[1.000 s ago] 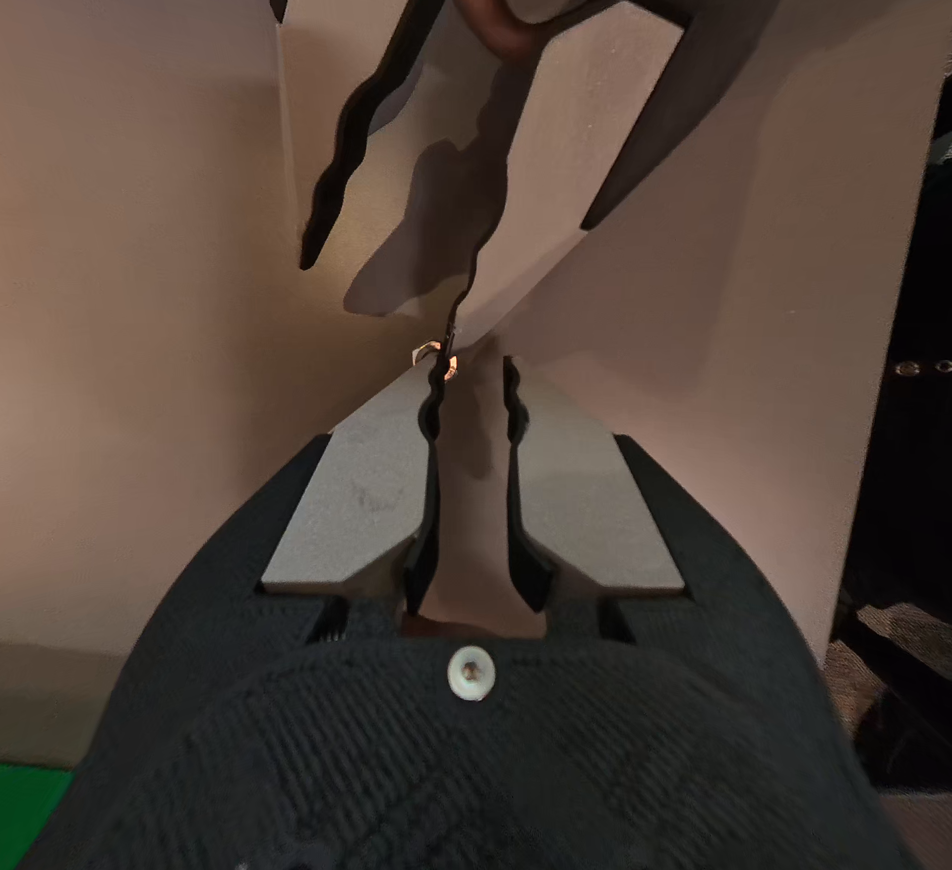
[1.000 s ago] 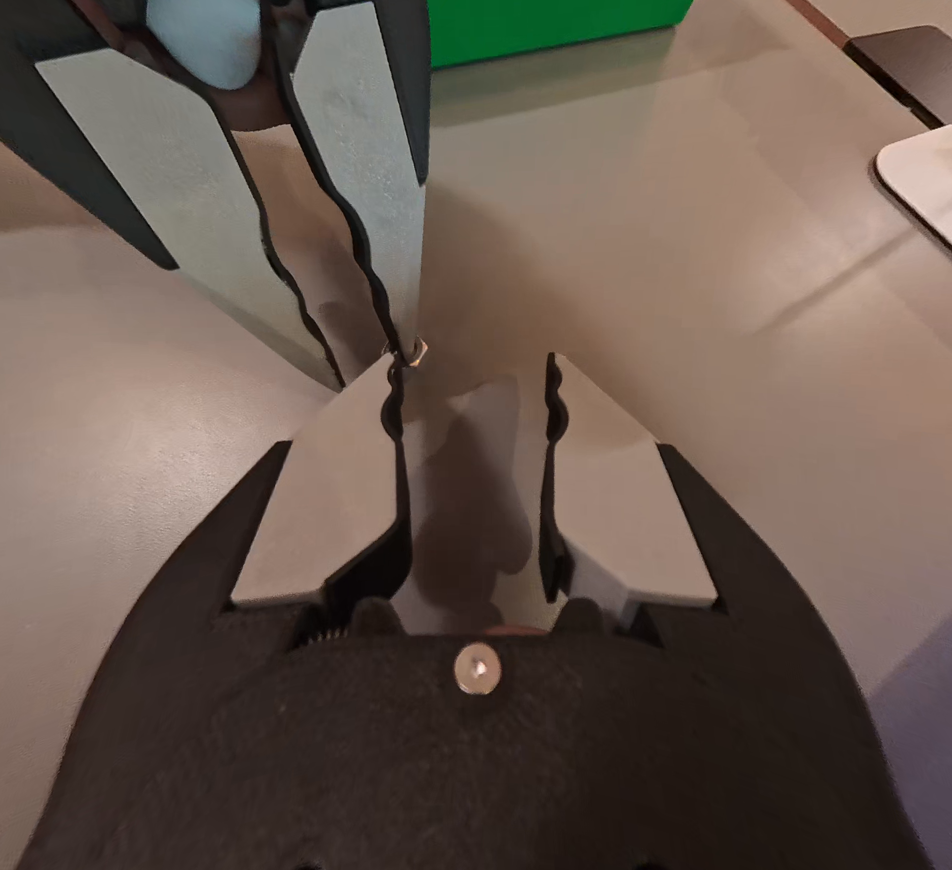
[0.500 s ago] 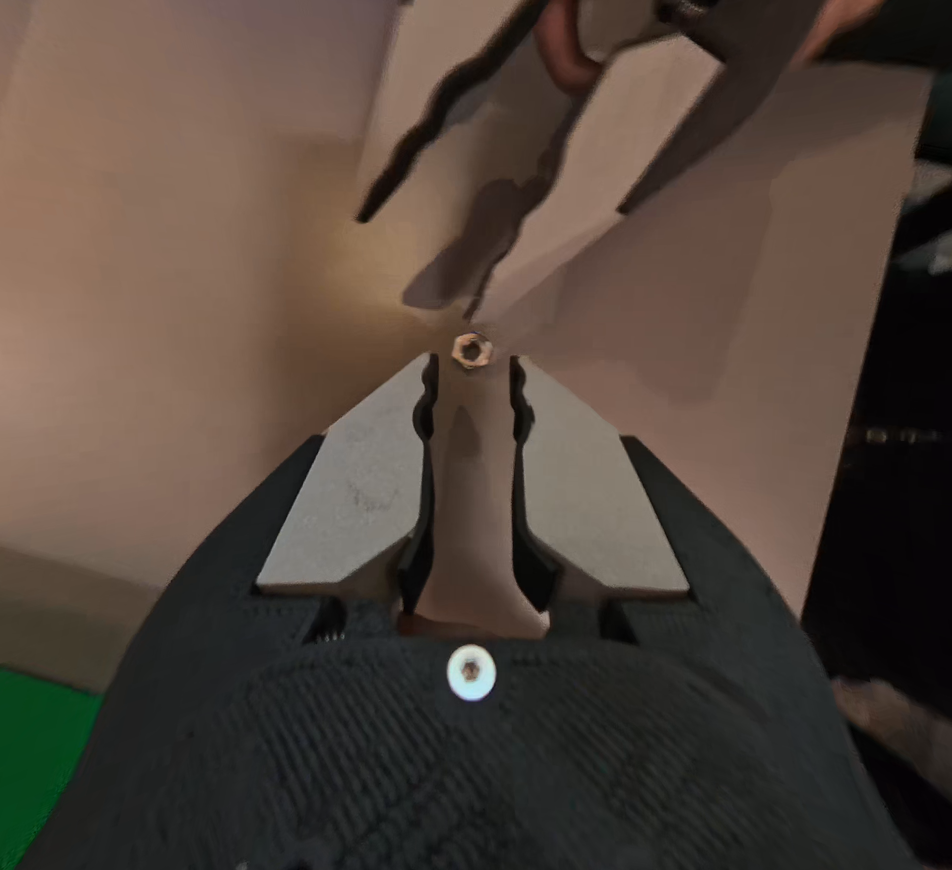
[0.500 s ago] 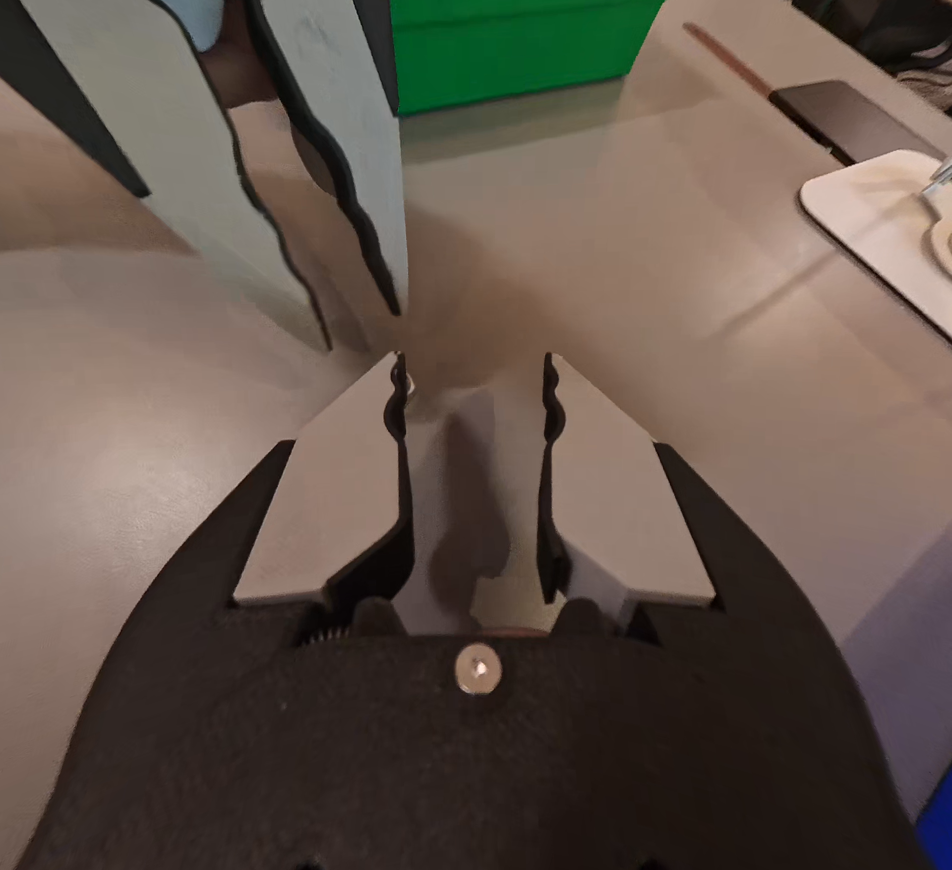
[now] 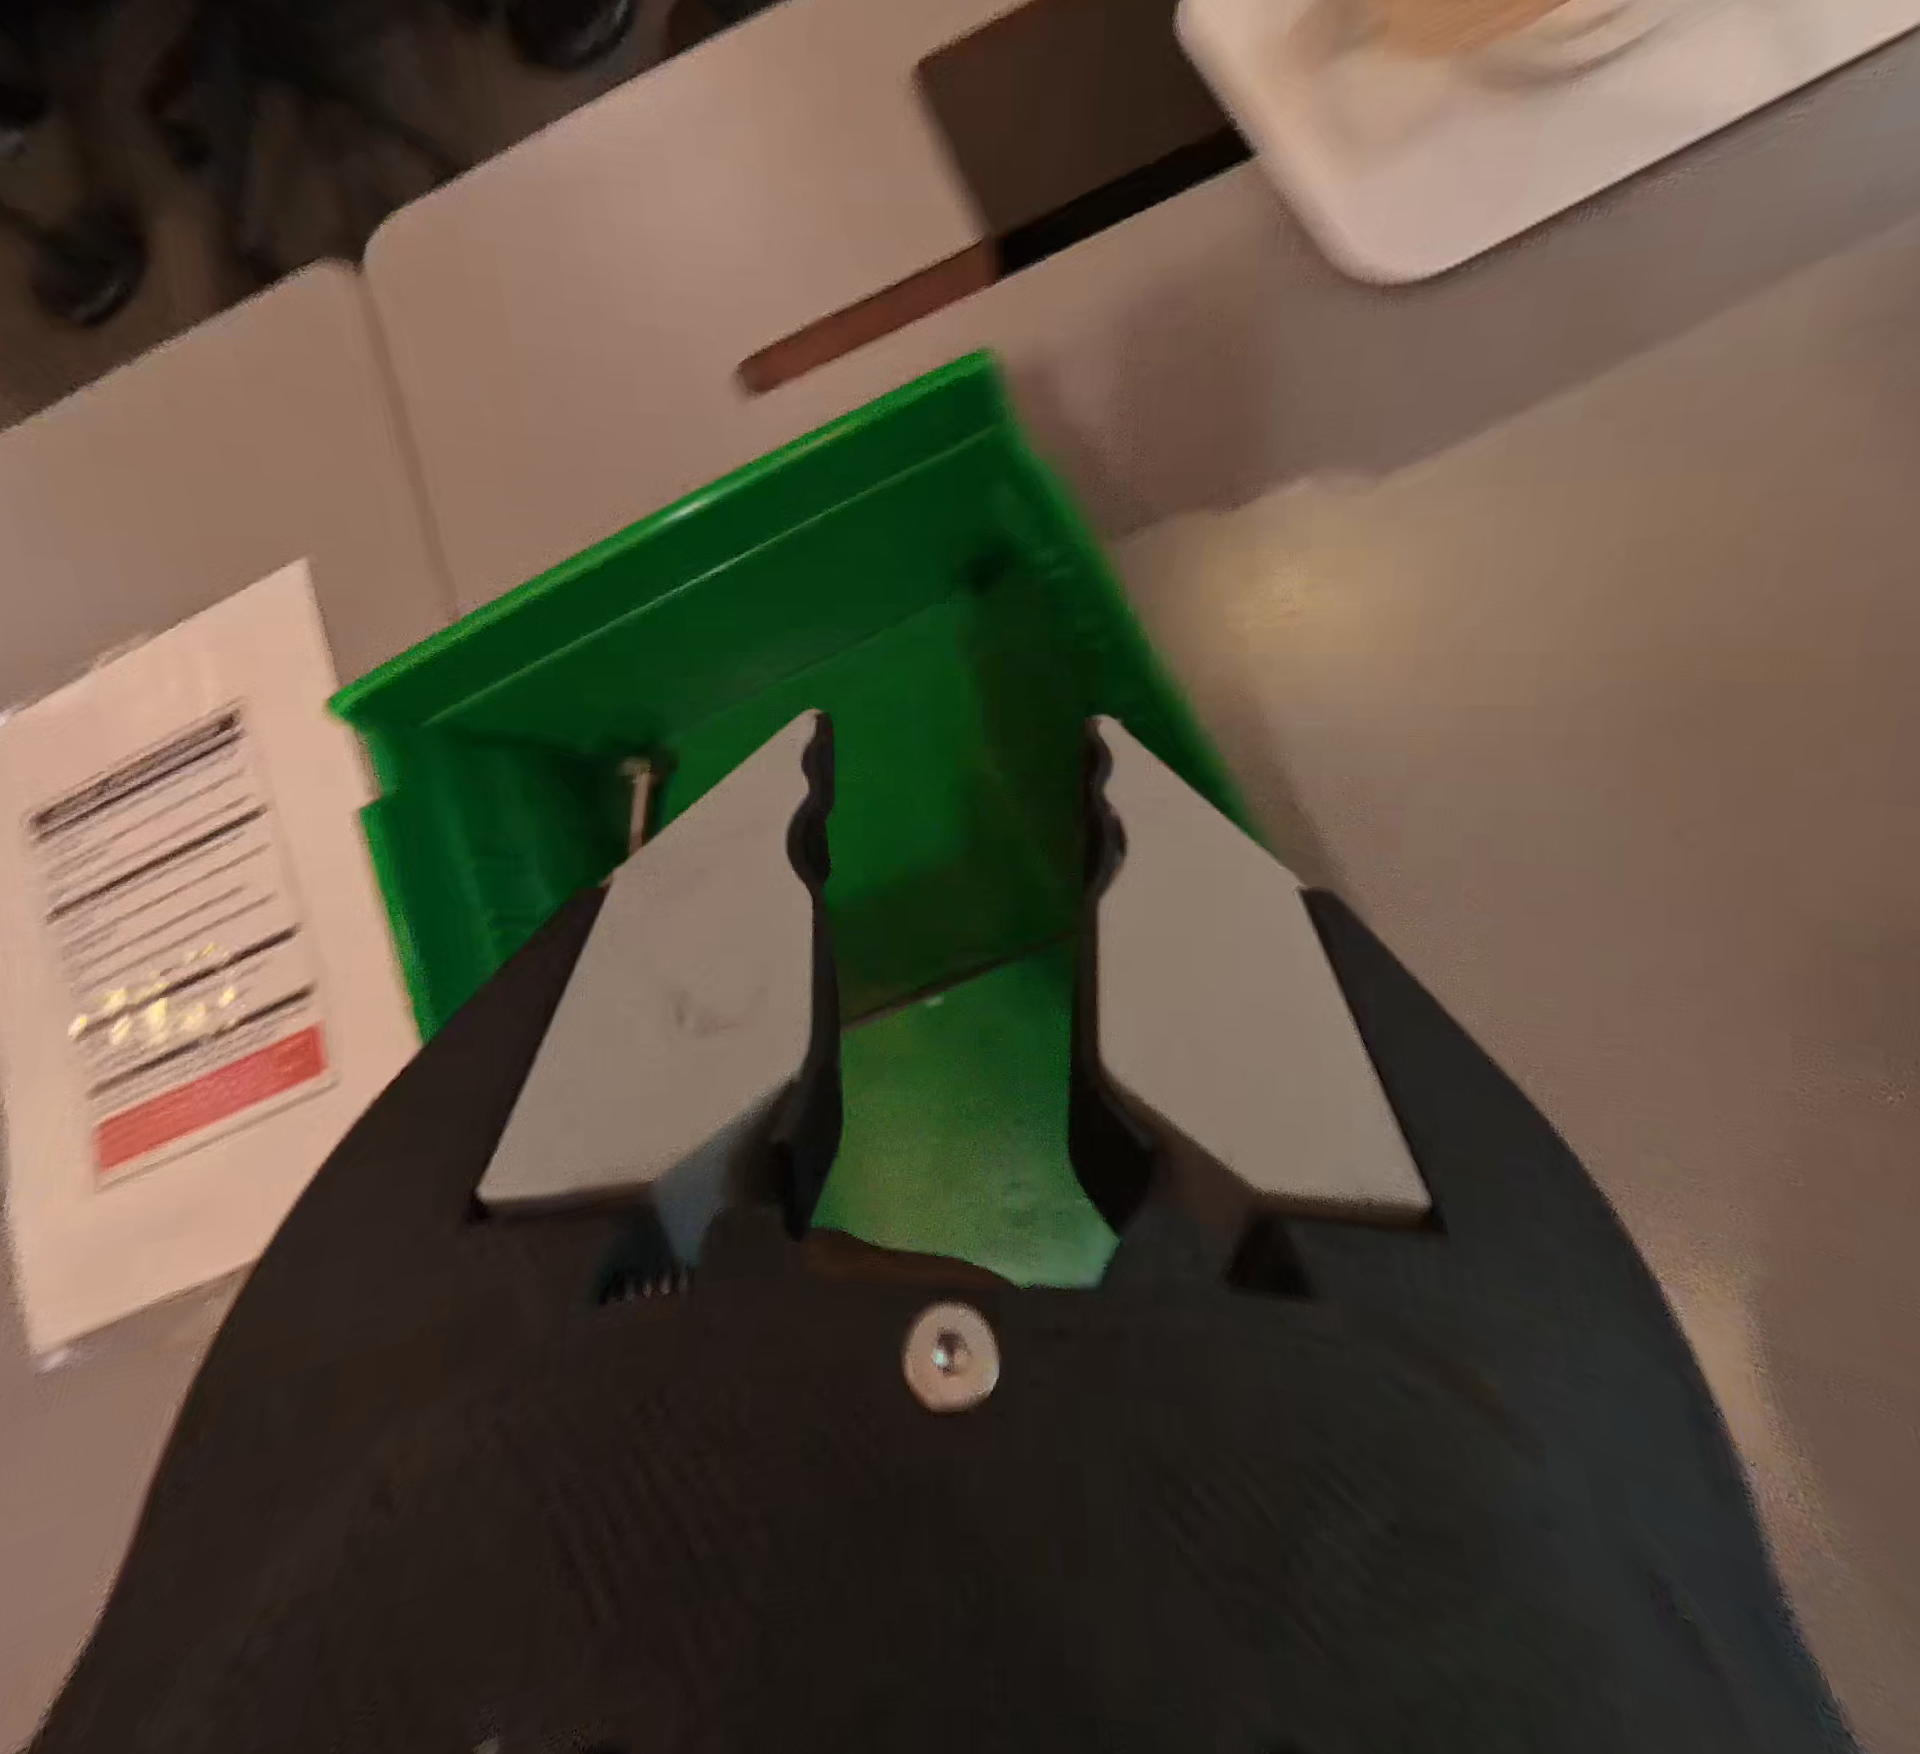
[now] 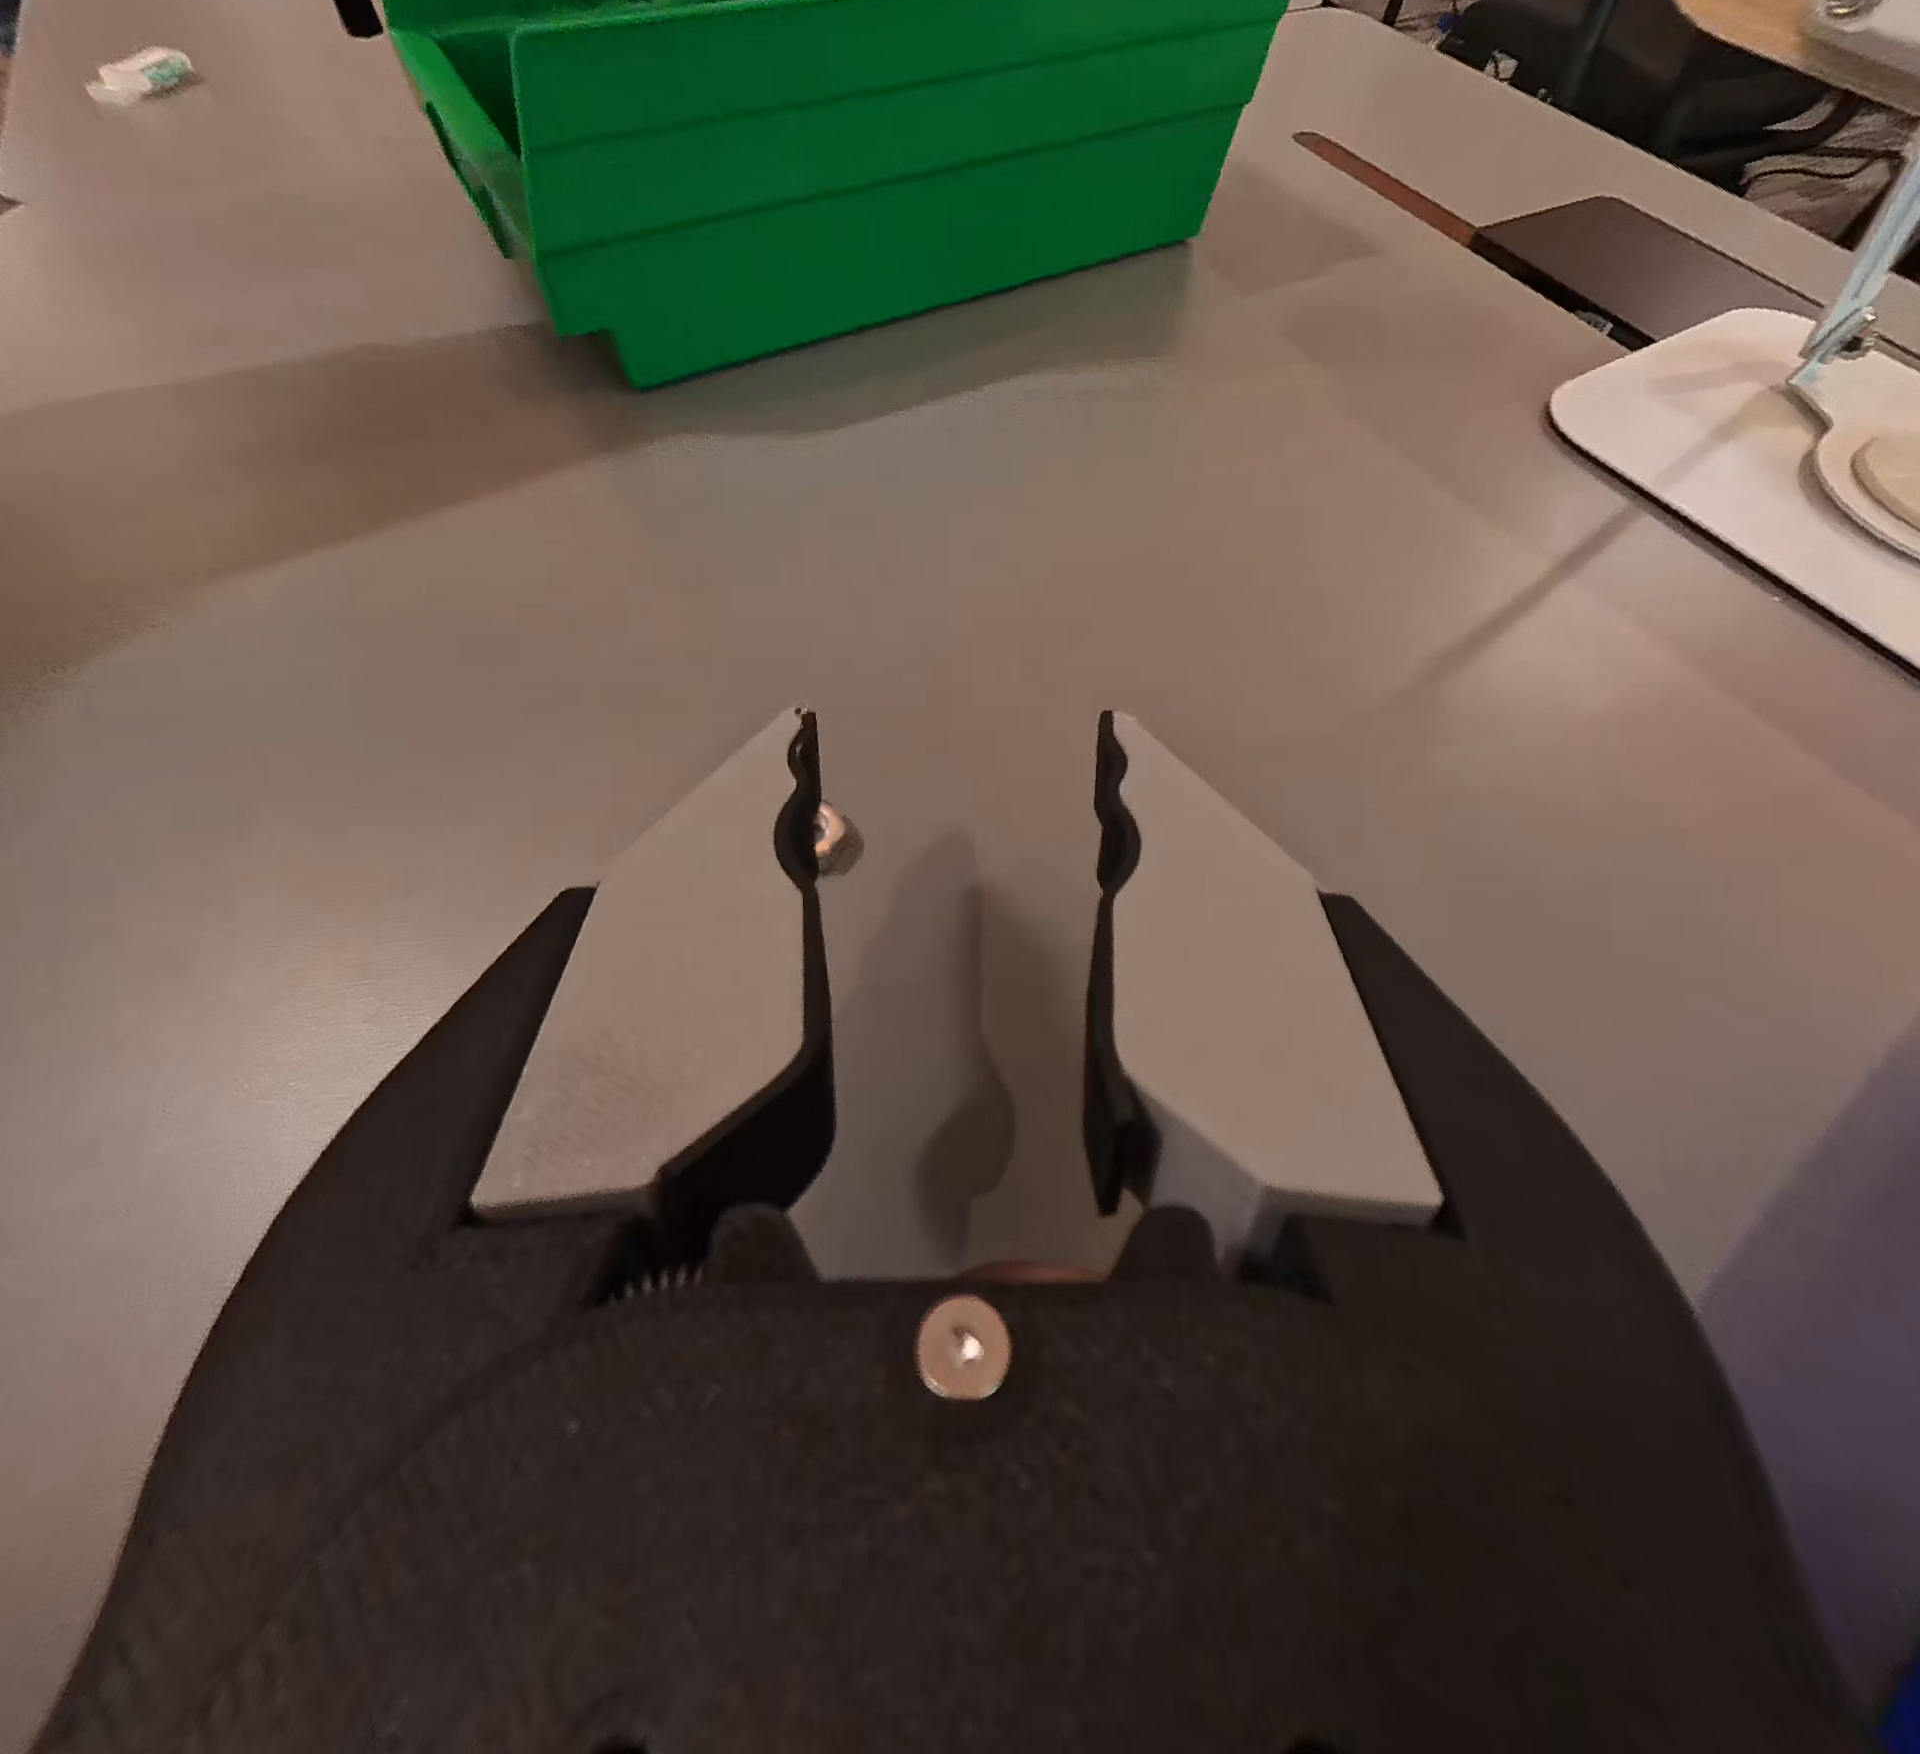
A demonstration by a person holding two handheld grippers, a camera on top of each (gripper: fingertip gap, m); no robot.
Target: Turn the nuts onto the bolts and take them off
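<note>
The left gripper [image 5: 956,738] hangs over the green bin [image 5: 727,561], jaws apart and holding nothing. A slim metal piece, probably a bolt [image 5: 636,805], leans against the bin's inner wall at about 10 o'clock from the jaws; blur makes this uncertain. My guess is that the gripper is placed here to reach for that bolt, since the open jaws point down into the compartment.

The right gripper [image 6: 956,728] hovers low over the grey counter [image 6: 1351,613], jaws also apart. 1 small nut [image 6: 831,844] lies just beside the inner edge of the 9 o'clock finger; whether it touches the finger or only rests on the counter below I cannot tell. Nothing presses it from the other side, so it is not gripped. The bin stands at 12 o'clock, well apart. A white base plate [image 6: 1662,447] sits at 2 o'clock.
</note>
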